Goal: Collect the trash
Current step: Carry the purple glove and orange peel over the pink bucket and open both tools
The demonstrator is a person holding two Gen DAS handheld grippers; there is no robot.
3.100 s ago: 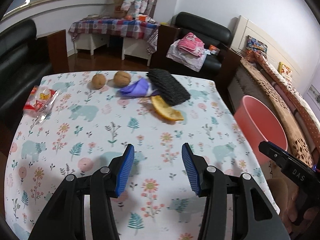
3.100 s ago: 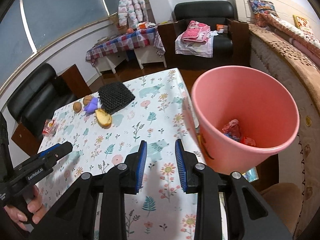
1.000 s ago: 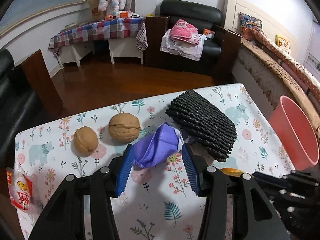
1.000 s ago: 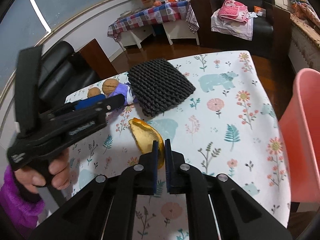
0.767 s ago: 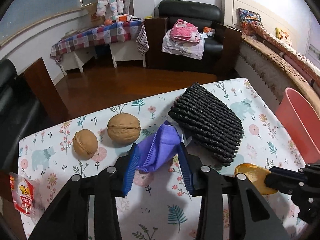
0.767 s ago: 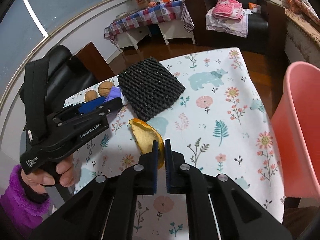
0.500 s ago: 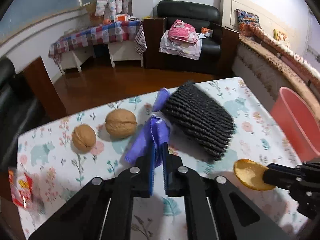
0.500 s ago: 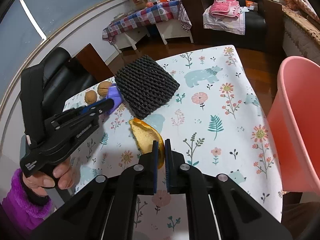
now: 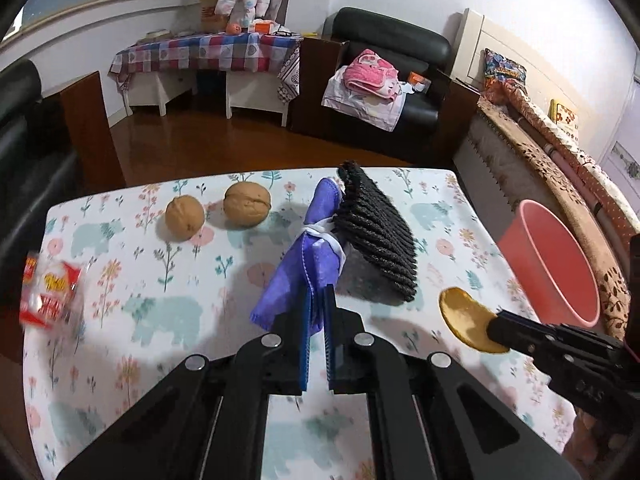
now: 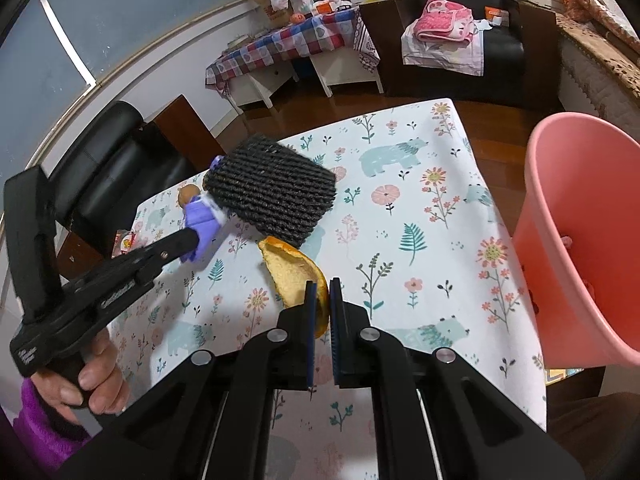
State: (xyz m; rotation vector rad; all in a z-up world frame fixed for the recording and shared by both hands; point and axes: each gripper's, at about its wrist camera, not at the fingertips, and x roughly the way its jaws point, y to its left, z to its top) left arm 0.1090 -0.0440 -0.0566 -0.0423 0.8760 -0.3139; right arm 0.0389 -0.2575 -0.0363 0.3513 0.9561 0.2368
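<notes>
The purple mask (image 9: 308, 268), at the centre of the left view, is clamped in the left tongs (image 9: 316, 312), whose jaws have just been closing, beside the black mesh pad (image 9: 376, 244), while the right tongs (image 10: 322, 292) pinch the orange peel (image 10: 292, 276) left of the pink bin (image 10: 576, 216), above the floral surface (image 10: 420, 220).

red snack packet (image 9: 50, 294) blurred, pink bin (image 10: 582, 236) cut off at right; contents mostly hidden
</notes>
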